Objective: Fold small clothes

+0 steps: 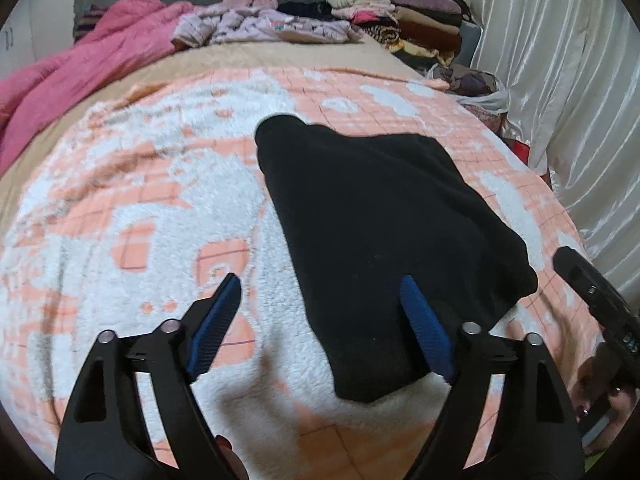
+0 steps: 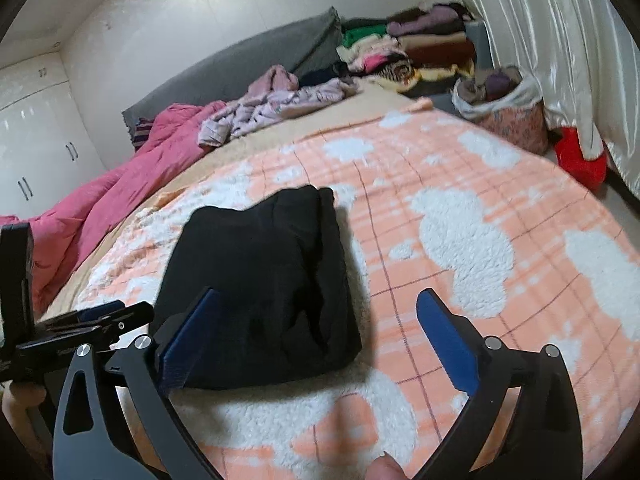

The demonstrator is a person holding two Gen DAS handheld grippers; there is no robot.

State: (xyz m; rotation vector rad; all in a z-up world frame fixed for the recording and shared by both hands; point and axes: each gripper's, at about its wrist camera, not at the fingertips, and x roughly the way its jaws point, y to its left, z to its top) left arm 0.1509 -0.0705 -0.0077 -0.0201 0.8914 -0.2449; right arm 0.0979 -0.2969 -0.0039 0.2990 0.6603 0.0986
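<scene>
A folded black garment (image 1: 376,240) lies flat on the peach-and-white fleece blanket (image 1: 160,208); it also shows in the right wrist view (image 2: 264,280). My left gripper (image 1: 320,284) is open and empty, just above the garment's near left edge, its right fingertip over the cloth. My right gripper (image 2: 320,300) is open and empty, its left fingertip over the garment's near edge, its right one over the blanket (image 2: 460,240). The left gripper's body (image 2: 88,320) shows at the left of the right wrist view. The right gripper's body (image 1: 600,300) shows at the right edge of the left wrist view.
A pink quilt (image 1: 80,64) lies along the left. Unfolded lilac clothes (image 1: 260,24) and stacks of folded clothes (image 1: 400,12) sit at the far end. A filled basket (image 2: 504,108) and red item (image 2: 580,156) stand by the white curtain (image 2: 560,40) on the right.
</scene>
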